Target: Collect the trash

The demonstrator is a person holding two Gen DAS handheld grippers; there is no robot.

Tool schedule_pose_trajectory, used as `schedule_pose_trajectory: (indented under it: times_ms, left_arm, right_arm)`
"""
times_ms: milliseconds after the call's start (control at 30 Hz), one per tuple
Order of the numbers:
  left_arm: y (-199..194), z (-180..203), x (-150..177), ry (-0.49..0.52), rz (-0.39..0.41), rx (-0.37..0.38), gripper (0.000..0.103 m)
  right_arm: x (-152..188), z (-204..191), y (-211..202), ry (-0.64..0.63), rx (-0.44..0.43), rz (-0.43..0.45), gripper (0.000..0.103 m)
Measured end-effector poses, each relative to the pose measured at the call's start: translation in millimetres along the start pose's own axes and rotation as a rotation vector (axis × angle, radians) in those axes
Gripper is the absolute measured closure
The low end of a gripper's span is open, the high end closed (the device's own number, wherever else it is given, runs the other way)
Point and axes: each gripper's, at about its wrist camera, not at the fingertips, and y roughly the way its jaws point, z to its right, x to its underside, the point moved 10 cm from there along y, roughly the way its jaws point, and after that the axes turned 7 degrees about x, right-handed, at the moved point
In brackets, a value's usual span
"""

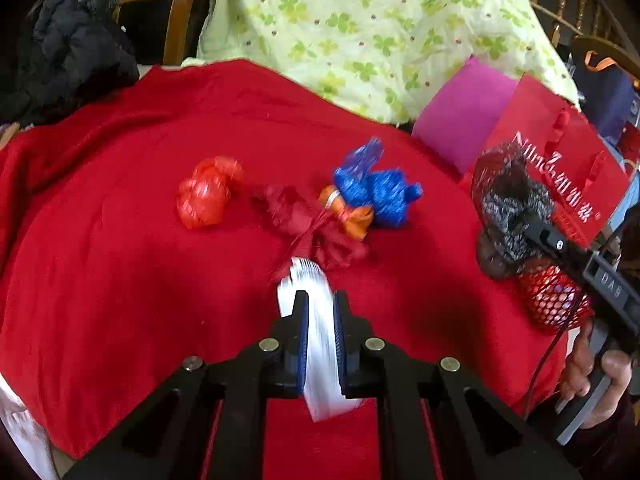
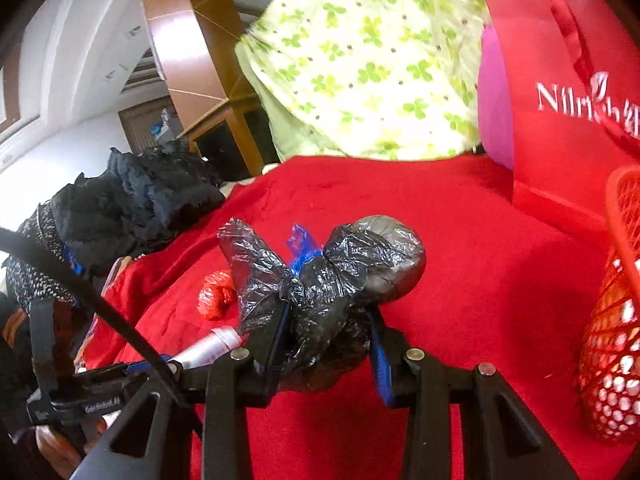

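Note:
My left gripper (image 1: 320,304) is shut on a white plastic piece (image 1: 318,336), held above the red cloth (image 1: 120,240). Ahead on the cloth lie a red-orange knotted bag (image 1: 206,192), a dark red crumpled bag (image 1: 296,216) and a blue bag tied with an orange one (image 1: 372,192). My right gripper (image 2: 326,320) is shut on a knotted black plastic bag (image 2: 344,264), which also shows at the right of the left wrist view (image 1: 512,204). A red mesh basket (image 2: 612,320) stands right of it, also seen in the left wrist view (image 1: 554,300).
A red paper gift bag (image 2: 560,120) and a pink item (image 2: 494,100) stand at the back right. A green clover-print cloth (image 1: 360,32) hangs behind. Black clothing (image 1: 68,60) lies at the back left. The left gripper and its white piece (image 2: 216,346) show low left in the right wrist view.

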Motion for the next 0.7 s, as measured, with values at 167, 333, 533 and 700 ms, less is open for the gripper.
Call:
schedule_pose_trajectory:
  times_ms: [167, 333, 533, 700]
  left_arm:
    - [2.6, 3.2, -0.9, 0.06, -0.001, -0.066, 0.091]
    - [17.0, -9.6, 18.7, -0.014, -0.052, -0.082, 0.038]
    - [37.6, -12.8, 36.0, -0.051, -0.094, -0.106, 0.027]
    - [57.3, -17.5, 54.9, -0.09, -0.151, -0.115, 0.027]
  right_arm:
    - [-4.8, 0.6, -15.2, -0.024, 0.01, 0.041, 0.064]
    - [-3.3, 2.4, -17.1, -0.036, 0.023, 0.039, 0.064]
    - [-3.2, 5.7, -19.0, -0.051, 0.035, 0.046, 0.064]
    - [-2.6, 8.7, -21.0, -0.057, 0.045, 0.05, 0.064]
